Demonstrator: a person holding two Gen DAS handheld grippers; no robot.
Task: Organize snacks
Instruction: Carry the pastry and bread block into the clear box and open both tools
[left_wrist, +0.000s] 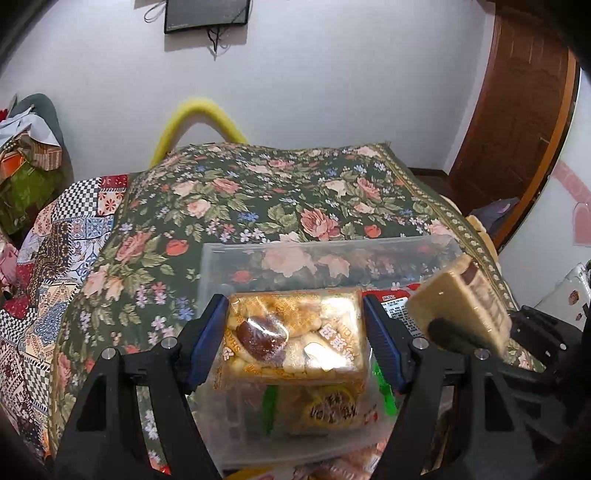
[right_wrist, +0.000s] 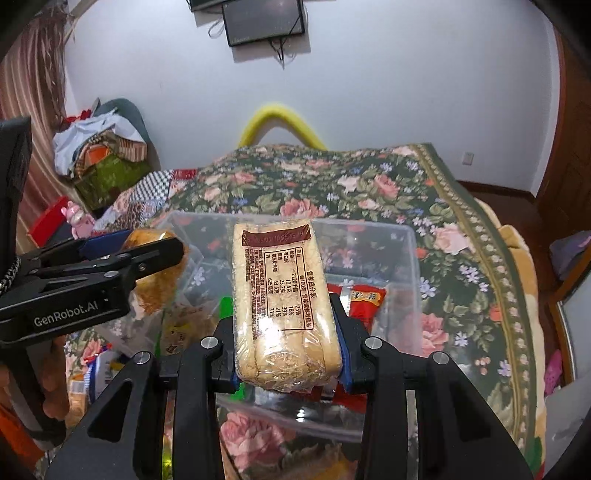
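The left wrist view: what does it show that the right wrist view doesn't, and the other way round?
Only the left wrist view shows the front of the orange cookie pack clamped in the left gripper. Only the right wrist view shows the nutrition label on the pale cracker pack held by the right gripper. Both show the clear bin, floral cloth and both packs.

- Floral bedspread (left_wrist: 258, 192) covering the bed
- Patchwork quilt (left_wrist: 55, 251) on its left
- Yellow curved tube (left_wrist: 199, 114) at the far edge
- Wall-mounted screen (right_wrist: 264, 20)
- Wooden door (left_wrist: 517, 129), far right
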